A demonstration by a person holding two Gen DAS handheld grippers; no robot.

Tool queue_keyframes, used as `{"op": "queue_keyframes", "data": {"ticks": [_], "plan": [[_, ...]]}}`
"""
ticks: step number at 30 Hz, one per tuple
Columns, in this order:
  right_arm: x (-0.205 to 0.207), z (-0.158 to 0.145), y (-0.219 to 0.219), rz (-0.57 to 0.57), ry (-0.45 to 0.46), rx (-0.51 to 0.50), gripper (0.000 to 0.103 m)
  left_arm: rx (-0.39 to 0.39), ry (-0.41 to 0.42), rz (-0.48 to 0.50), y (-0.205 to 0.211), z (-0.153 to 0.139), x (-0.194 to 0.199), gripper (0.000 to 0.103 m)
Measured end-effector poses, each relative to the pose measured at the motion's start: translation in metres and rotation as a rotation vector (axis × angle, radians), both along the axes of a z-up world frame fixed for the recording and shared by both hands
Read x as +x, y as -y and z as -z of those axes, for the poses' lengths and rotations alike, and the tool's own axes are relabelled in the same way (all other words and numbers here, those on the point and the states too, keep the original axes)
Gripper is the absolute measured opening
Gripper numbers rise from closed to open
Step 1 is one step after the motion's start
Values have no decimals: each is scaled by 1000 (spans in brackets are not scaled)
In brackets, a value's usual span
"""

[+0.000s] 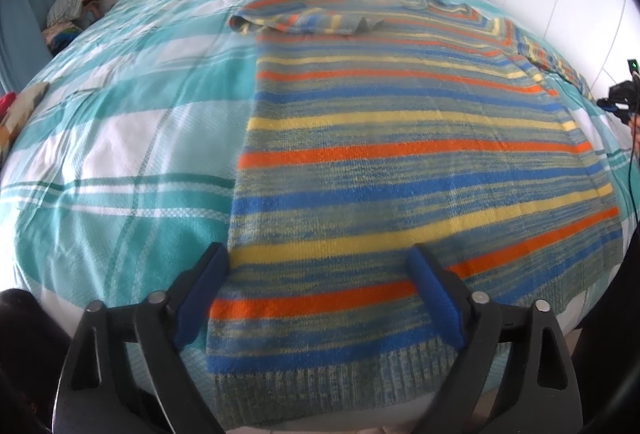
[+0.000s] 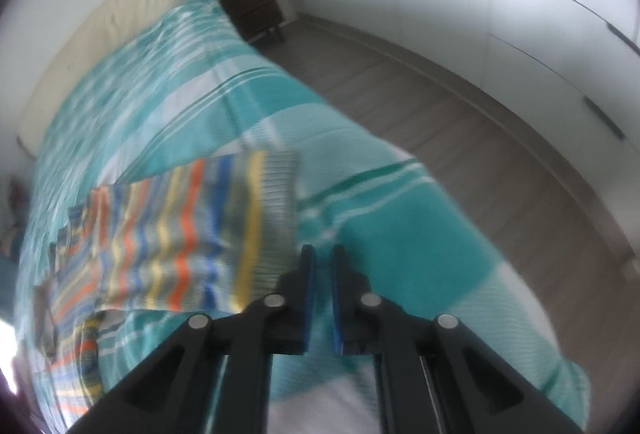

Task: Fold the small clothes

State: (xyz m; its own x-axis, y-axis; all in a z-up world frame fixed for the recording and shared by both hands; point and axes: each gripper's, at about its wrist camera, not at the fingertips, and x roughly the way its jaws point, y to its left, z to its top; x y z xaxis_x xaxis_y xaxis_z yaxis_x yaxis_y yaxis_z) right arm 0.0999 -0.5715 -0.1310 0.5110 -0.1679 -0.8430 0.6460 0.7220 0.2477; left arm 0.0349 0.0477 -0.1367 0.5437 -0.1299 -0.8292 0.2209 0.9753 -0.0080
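Where the left gripper (image 1: 318,266) hangs above the near end of the bed, its blue-padded jaws stand wide, with the lower left corner of the striped sweater (image 1: 400,162) lying between them and neither pad pressing on the knit. Beyond the jaws the sweater spreads flat on the teal-and-white checked bedspread (image 1: 120,138), its ribbed hem (image 1: 312,382) nearest the fingers and its bands of orange, blue and yellow running crosswise. One sleeve (image 1: 296,16) lies folded across the far end of the sweater, beyond and left of the jaws. At the left bed edge sits a heap of clothes (image 1: 72,4).

Right gripper (image 2: 322,250): jaws drawn nearly together, only a narrow slit between the pads, nothing held. Just left of and beyond its fingertips lies a striped sweater sleeve (image 2: 192,230) with a ribbed cuff (image 2: 280,194), blurred. To the right of the jaws the bedspread falls toward a wooden floor (image 2: 460,138); a dark nightstand (image 2: 256,8) stands far ahead.
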Motion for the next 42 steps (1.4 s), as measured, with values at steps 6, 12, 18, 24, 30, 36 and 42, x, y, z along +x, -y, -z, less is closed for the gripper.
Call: {"op": "queue_keyframes", "data": {"ticks": [6,12,18,24,30,36,42], "plan": [[-64,-22,16,134,5,-59,52,0,-2,-6,-1,-1,-1,96],[-108,-59,-27,47,106,-109,60,20,42,2,2,-16,-18,96],[-112,-74,-112,-240,149,-171,62,-1,39,13,-3,-38,-44,96],[-101,-61,-233,-660,166,-112,62,-24,94,32,-13,-90,-46,96],[-109,-25,-309,-860,121,-107,62,-166,240,84,-21,-175,-14,98],[-118,-7,-333,-910,92,-179,62,-34,253,279,57,-168,72,101],[-121,-2,-335,-895,98,-144,62,219,96,366,127,-63,170,99]]}}
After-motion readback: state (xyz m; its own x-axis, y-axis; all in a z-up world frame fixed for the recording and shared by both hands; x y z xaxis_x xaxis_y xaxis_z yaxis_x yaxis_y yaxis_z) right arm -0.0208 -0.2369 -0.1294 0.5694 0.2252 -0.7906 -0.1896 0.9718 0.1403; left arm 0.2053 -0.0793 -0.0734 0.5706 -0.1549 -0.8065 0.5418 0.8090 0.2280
